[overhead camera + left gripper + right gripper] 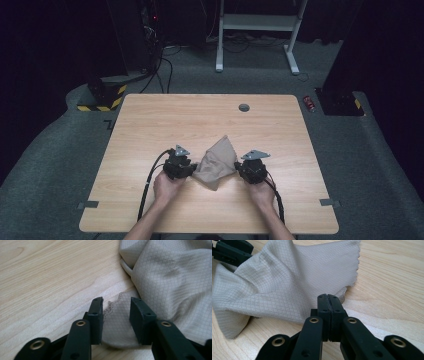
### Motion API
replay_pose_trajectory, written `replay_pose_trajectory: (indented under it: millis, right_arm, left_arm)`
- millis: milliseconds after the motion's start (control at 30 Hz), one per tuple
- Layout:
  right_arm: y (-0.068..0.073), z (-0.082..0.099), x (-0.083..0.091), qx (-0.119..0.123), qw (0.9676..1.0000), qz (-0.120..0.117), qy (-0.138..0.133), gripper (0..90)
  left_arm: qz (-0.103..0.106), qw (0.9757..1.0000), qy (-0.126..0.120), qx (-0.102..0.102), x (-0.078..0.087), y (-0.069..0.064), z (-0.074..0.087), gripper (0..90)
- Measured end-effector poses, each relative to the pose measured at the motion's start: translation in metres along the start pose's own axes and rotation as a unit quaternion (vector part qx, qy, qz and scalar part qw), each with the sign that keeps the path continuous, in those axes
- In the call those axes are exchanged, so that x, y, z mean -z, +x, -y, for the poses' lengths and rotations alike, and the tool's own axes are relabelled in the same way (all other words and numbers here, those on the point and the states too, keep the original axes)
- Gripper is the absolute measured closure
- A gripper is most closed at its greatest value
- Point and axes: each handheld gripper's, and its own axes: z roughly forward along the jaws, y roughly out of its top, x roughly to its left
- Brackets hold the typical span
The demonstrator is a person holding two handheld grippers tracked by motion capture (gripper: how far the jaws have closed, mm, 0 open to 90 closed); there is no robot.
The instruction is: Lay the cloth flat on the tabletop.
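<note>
High view has the beige cloth [216,162] bunched up near the front middle of the wooden counter [150,120], sitting right between the 2 claws, with 1 corner poking away from the person. The right claw [328,298] is pinched tight, jaws pressed together on the cloth's edge, so it looks like that side is already gripped and serves as the anchor. The left claw [116,307] is a different story: jaws stand apart with a scalloped corner of the cloth lying flat on the counter in the gap between them, nothing clamped yet. My guess is it's lined up low like that so it can bite that corner next, and then both sides can pull the cloth out flat or fold it. With only 1 side held, the fabric slumps in a wrinkly heap in the middle.
</note>
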Motion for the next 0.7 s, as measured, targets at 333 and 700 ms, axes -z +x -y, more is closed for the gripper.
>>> replay_pose_trajectory:
  millis: [333,700]
  right_arm:
    - [-0.009,0.004,0.011,-0.003,0.9999,0.014,-0.005,89.3]
    - [-0.016,0.011,0.011,0.006,0.9997,0.022,0.01,89.4]
  left_arm:
    - [-0.005,0.9989,0.016,-0.045,0.011,-0.005,0.002,89.2]
    - [0.03,0.9992,0.025,0.003,0.036,0.005,0.027,88.7]
